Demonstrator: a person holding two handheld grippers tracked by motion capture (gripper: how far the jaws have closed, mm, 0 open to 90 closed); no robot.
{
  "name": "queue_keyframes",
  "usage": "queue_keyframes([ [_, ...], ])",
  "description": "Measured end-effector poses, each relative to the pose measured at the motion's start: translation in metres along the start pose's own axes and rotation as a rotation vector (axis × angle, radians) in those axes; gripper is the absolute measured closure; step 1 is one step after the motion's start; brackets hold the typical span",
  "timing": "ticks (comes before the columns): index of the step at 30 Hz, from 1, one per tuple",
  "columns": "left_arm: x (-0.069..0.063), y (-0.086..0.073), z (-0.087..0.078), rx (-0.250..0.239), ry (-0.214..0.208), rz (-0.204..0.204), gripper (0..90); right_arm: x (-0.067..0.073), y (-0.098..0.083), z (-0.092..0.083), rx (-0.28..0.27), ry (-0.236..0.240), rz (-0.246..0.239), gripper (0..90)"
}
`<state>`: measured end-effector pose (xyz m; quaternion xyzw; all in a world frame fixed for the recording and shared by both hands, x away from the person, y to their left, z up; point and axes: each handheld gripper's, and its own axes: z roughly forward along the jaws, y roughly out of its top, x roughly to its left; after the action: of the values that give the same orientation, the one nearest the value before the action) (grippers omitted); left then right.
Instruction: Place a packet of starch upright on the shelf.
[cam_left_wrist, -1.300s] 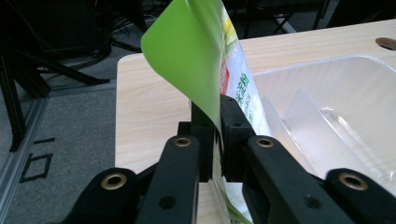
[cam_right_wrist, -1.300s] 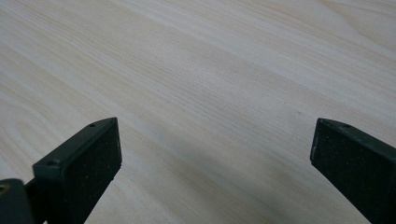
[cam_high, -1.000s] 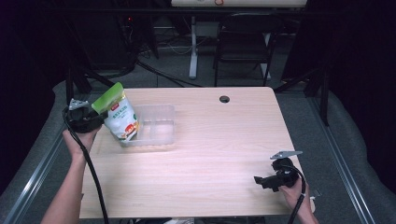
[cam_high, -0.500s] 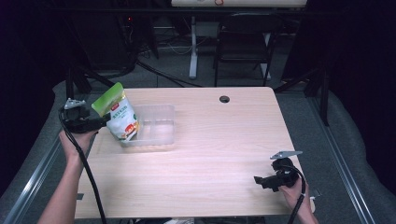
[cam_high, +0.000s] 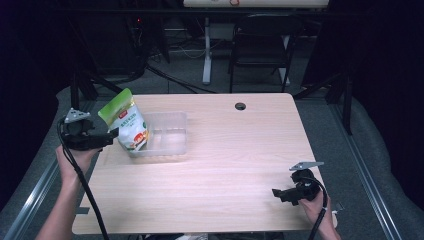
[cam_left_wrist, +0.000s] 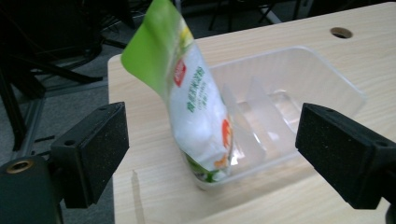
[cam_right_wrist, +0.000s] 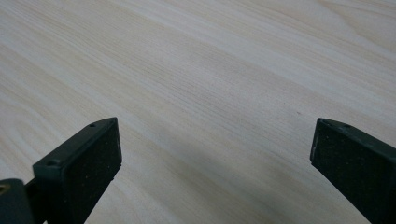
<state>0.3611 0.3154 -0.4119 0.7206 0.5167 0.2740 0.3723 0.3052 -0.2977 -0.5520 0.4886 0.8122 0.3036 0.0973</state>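
A green and white snack bag (cam_high: 126, 123) (cam_left_wrist: 194, 105) stands leaning in the left end of a clear plastic tray (cam_high: 167, 136) (cam_left_wrist: 299, 88) on the wooden table (cam_high: 225, 165). My left gripper (cam_high: 111, 137) (cam_left_wrist: 212, 154) sits just left of the bag; its jaws have just been opening and now stand wide apart, clear of the bag, which stands beyond them. My right gripper (cam_high: 278, 193) (cam_right_wrist: 215, 158) rests low at the table's front right corner, open, with bare wood between its jaws.
The tray has thin clear dividers (cam_left_wrist: 250, 116) inside. A round cable hole (cam_high: 240, 106) lies near the table's far edge. A chair (cam_high: 260, 45) and desk legs stand behind the table. The table's middle is bare wood.
My left gripper has let go of the bag and drawn back to the left, its jaws now wide. The bag stays leaning in the tray. The right gripper has not moved.
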Motion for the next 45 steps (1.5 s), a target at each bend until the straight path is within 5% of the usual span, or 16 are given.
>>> queue_keyframes([
  [11,-0.029,-0.022,-0.028,-0.014,-0.05,0.046,9.0,0.0,0.0,0.001,-0.001,0.005,-0.004,1.6],
  [17,-0.047,-0.042,-0.031,0.021,-0.083,0.079,8.0,0.0,0.0,0.001,0.002,0.001,-0.008,1.6],
  [33,-0.082,-0.091,-0.01,0.179,-0.2,0.091,5.9,0.001,0.0,0.0,0.006,0.005,-0.005,1.6],
  [45,-0.09,-0.114,0.005,0.259,-0.208,0.103,4.2,0.0,0.0,0.001,0.01,0.007,-0.004,1.6],
])
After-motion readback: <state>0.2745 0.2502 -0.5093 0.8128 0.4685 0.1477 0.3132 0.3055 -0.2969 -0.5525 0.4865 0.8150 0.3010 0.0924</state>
